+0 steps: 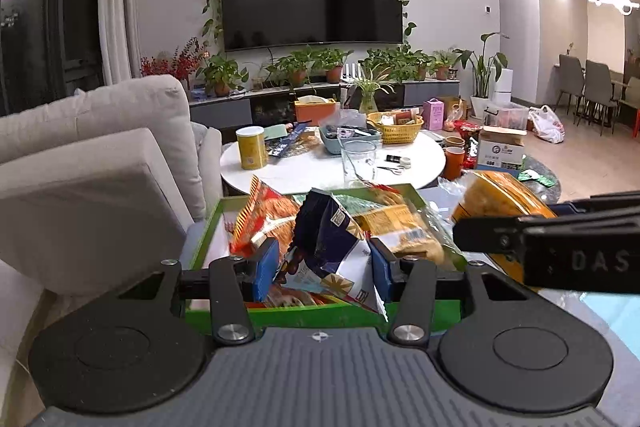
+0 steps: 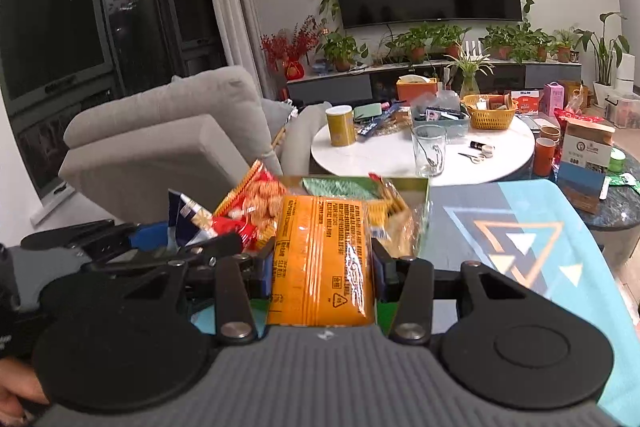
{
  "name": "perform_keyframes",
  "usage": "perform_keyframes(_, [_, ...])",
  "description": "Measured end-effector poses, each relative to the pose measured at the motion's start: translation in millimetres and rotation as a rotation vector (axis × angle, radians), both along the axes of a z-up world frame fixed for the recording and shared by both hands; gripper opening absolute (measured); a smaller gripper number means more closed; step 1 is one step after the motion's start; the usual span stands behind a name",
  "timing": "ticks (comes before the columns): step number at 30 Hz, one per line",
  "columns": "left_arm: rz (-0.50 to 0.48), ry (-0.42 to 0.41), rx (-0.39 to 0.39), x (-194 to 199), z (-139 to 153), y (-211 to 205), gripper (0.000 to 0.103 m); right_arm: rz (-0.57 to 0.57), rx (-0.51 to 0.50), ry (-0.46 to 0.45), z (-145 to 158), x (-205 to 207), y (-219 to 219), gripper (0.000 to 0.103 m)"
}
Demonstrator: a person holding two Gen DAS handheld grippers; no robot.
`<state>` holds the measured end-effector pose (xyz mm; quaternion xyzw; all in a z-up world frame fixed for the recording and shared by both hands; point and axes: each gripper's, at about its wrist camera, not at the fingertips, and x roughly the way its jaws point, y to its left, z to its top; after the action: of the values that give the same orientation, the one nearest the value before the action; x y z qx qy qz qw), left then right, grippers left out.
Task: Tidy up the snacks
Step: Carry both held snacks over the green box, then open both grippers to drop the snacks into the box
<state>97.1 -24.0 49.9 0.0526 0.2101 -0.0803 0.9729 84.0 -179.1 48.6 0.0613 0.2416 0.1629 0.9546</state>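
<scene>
Left wrist view: left gripper (image 1: 322, 269) is clamping a dark blue and white snack packet (image 1: 328, 243) between its blue pads (image 1: 265, 269), over the green tray (image 1: 412, 197) crowded with other snacks. Right of it, in the right wrist view, the right gripper (image 2: 322, 269) is pinching an orange wrapped pack (image 2: 320, 259), held above the tray's near right corner beside the patterned mat (image 2: 516, 227). Risk, as I'm judging it: the blue packet is crumpling in a narrow pinch and could be slipping out; grippers are working close together, so a collision might be knocking the loose red bag (image 2: 256, 203) off the tray's left edge.
</scene>
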Motion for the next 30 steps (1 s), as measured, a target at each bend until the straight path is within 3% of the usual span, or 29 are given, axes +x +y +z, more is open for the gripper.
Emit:
perform_keyframes(14, [0.002,0.029,0.006,69.7,-16.9,4.1,0.045,-0.014,0.081,0.046,-9.2,80.7,13.9,0.051])
perform_keyframes(23, [0.050,0.118,0.044,118.1,-51.0,10.6,0.047,-0.007,0.102,0.134,-37.9,123.4,27.7,0.051])
perform_keyframes(30, [0.026,0.058,0.076,118.9,-61.3,13.6,0.049,-0.002,0.077,0.138,-53.8,134.7,41.3,0.059])
